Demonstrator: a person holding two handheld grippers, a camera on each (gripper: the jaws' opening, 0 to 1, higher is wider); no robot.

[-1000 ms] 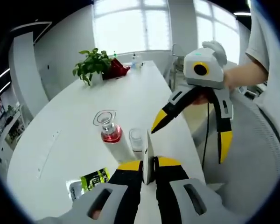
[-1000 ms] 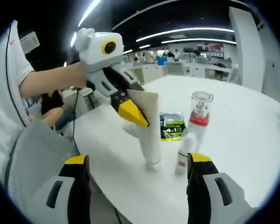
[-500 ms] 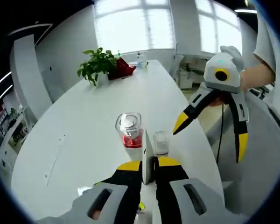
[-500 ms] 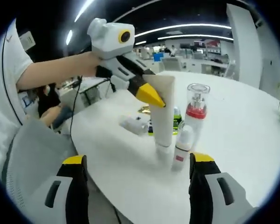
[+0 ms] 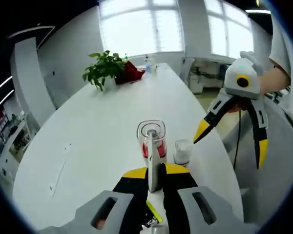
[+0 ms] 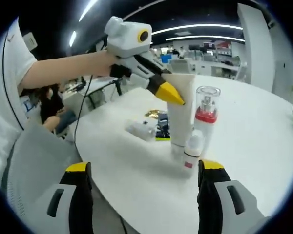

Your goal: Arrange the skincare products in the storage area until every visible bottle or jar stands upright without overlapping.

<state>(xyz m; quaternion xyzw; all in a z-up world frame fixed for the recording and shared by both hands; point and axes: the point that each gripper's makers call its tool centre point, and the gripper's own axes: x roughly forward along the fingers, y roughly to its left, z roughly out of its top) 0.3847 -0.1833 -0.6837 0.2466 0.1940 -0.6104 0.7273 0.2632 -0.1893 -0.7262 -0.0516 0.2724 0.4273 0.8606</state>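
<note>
My left gripper (image 5: 155,171) is shut on the flat top end of a white tube (image 5: 153,158). In the right gripper view the left gripper (image 6: 172,95) holds this white tube (image 6: 181,113) upright, cap down at the table. A clear bottle with a red band (image 6: 206,115) stands right beside the tube, and a small white bottle (image 6: 191,152) stands in front of both. The same clear bottle (image 5: 152,138) and small bottle (image 5: 182,151) sit just past my left jaws. My right gripper (image 6: 145,166) is open and off the table edge, with nothing between its jaws.
A white container (image 6: 140,129) lies on its side left of the tube, near a dark green sachet (image 6: 161,132) and a gold packet (image 6: 154,113). A potted plant (image 5: 105,70) stands at the far end of the white table (image 5: 88,131). A person's arm holds each gripper.
The left gripper has carried the white tube toward the clear red-banded bottle and small bottle; it now stands close beside them. The right gripper stays open and back from the table.
</note>
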